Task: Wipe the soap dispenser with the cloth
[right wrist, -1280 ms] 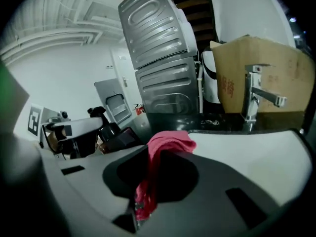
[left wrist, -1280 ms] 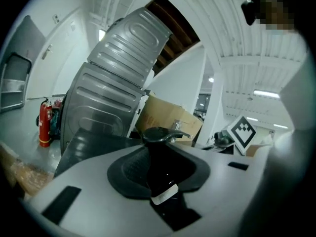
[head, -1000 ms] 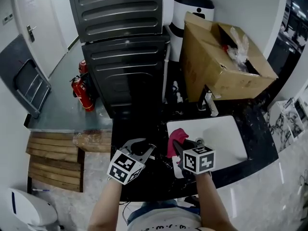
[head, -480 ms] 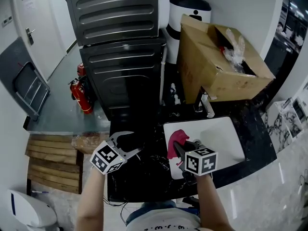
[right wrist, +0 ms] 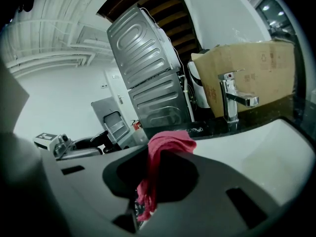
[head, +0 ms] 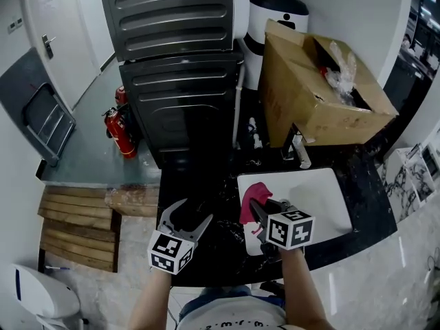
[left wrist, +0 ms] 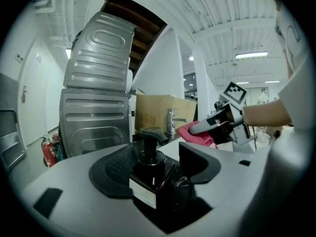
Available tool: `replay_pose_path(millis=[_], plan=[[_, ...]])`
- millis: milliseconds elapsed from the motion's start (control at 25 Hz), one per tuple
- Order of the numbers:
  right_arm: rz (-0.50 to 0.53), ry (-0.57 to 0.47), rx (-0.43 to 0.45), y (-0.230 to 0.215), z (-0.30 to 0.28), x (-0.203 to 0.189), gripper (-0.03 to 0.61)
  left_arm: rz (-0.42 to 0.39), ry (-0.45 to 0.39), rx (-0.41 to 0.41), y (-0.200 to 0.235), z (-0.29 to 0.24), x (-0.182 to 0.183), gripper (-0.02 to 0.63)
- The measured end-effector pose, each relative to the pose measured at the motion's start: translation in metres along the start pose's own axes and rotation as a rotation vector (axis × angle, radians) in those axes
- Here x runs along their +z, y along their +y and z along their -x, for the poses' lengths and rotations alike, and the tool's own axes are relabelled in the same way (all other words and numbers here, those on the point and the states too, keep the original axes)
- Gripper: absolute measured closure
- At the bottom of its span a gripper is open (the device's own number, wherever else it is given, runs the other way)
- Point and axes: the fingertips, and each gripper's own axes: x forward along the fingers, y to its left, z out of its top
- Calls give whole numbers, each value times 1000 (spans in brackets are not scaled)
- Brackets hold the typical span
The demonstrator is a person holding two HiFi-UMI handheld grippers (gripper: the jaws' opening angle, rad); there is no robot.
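A black square soap dispenser [left wrist: 150, 174] with a pump top stands on the dark counter. It sits between the pads of my left gripper [left wrist: 155, 163], which do not press on it. These jaws have just been opening and now stand wide. In the head view the left gripper [head: 195, 213] is at the counter's front left, and the dark bottle is hard to make out there. My right gripper [head: 258, 208] is shut on a pink cloth [head: 253, 198], a little right of the dispenser at the sink's left edge. The cloth [right wrist: 165, 147] hangs from the right gripper [right wrist: 154, 174].
A white sink basin [head: 316, 191] with a chrome faucet [head: 297, 148] lies to the right. Behind it stands an open cardboard box [head: 309, 95]. Stacked grey machines [head: 182, 81] rise at the back. Red fire extinguishers [head: 120, 130] and a wooden pallet [head: 75, 225] are on the floor at left.
The left gripper's jaws have spread wider around the dispenser, and that gripper swung left and back nearer to me. The right gripper with the cloth has stayed put.
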Motion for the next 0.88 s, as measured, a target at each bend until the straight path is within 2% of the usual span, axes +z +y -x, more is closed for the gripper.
replay_pose_path(millis=[120, 240, 280, 480, 600, 720, 880], plan=[[3, 2, 6, 4, 2, -1, 529, 22, -18, 139, 1, -9, 5, 334], [0, 2, 5, 4, 6, -3, 529, 45, -28, 275, 8, -9, 10, 467], [-1, 3, 2, 4, 6, -4, 529, 52, -26, 308, 11, -8, 10, 493], [-3, 0, 6, 8, 6, -5, 529, 69, -23, 368, 13, -14, 8, 518], [8, -2, 16, 15, 4, -5, 529, 101, -23, 348, 13, -18, 9, 518], [19, 0, 26, 22, 3, -4, 529, 166, -49, 250, 12, -18, 11, 520], [36, 1, 40, 27, 2, -4, 529, 364, -108, 55, 10, -13, 14, 520]])
